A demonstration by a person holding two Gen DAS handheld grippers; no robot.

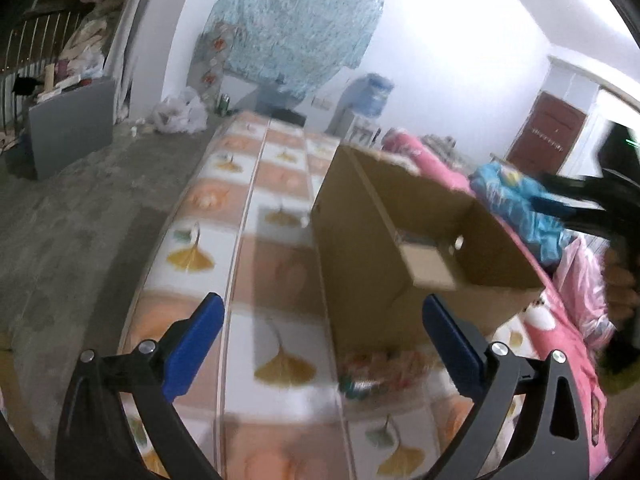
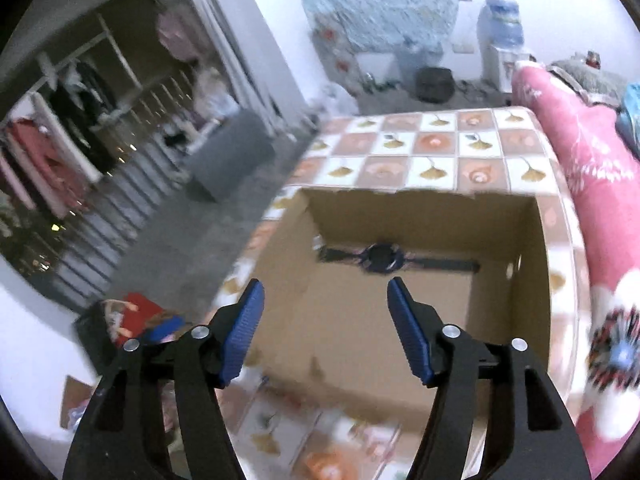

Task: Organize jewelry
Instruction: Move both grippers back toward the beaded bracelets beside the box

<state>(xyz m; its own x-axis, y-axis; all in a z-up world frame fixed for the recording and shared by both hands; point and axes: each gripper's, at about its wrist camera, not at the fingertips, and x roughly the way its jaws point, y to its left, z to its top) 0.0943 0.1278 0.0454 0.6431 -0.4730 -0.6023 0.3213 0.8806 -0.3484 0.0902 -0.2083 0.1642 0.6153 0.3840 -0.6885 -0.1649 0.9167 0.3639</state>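
Tiles patterned with ginkgo leaves and peach squares are covering the worktop (image 2: 440, 148), sitting in a room with a grey floor and pink bedding (image 2: 592, 184) alongside. One cardboard box (image 2: 400, 320) is lying just ahead of the right gripper (image 2: 324, 292), whose jaws are standing open and empty; one dark watch (image 2: 384, 258) is resting inside, beyond them. Left gripper (image 1: 320, 312) jaws are gaping too, empty.

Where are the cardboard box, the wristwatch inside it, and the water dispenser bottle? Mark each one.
cardboard box (image 2: 532, 248): right wrist view, on its inner right wall.
wristwatch (image 2: 382, 258): right wrist view, on its dark round face.
water dispenser bottle (image 2: 502, 24): right wrist view, on the blue bottle's body.
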